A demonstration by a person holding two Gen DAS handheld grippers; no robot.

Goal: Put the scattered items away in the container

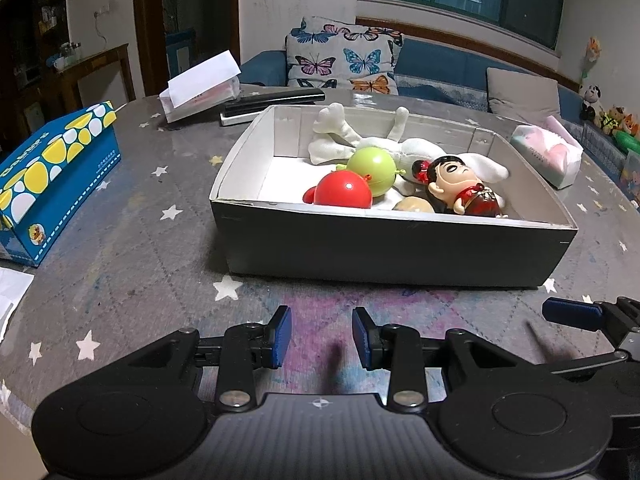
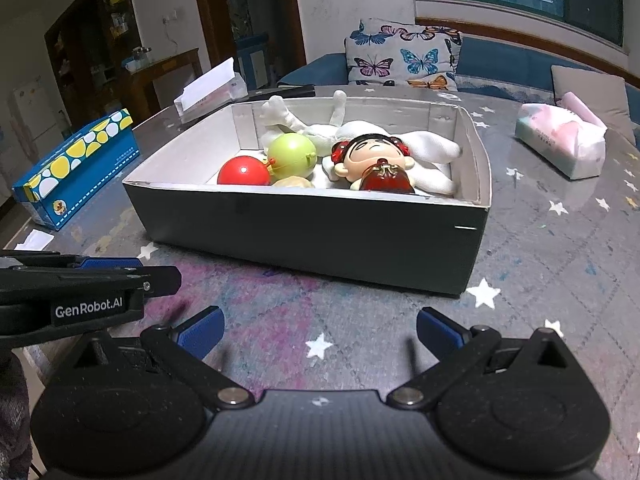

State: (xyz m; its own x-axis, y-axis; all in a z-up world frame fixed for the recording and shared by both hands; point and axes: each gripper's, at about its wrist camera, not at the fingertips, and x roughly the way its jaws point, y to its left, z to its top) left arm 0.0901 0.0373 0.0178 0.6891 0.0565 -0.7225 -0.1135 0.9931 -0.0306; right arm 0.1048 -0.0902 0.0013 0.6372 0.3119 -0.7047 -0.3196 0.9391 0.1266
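Observation:
A grey cardboard box (image 1: pixel 380 248) with a white inside stands on the table ahead of both grippers; it also shows in the right wrist view (image 2: pixel 304 236). Inside it lie a white plush toy (image 1: pixel 400 148), a green ball (image 1: pixel 370 168), a red ball (image 1: pixel 342 192), a small tan item (image 1: pixel 414 205) and a doll in a red dress (image 1: pixel 460 188). My left gripper (image 1: pixel 322 338) is open with a narrow gap and empty, low over the table before the box. My right gripper (image 2: pixel 320 330) is open wide and empty, beside the left one.
A blue box with yellow and white dots (image 1: pixel 52 176) lies at the left. A white tissue box (image 1: pixel 200 96) and a black flat item (image 1: pixel 272 102) sit behind the grey box. A soft tissue pack (image 1: pixel 548 152) lies at the right. A sofa with cushions stands beyond the table.

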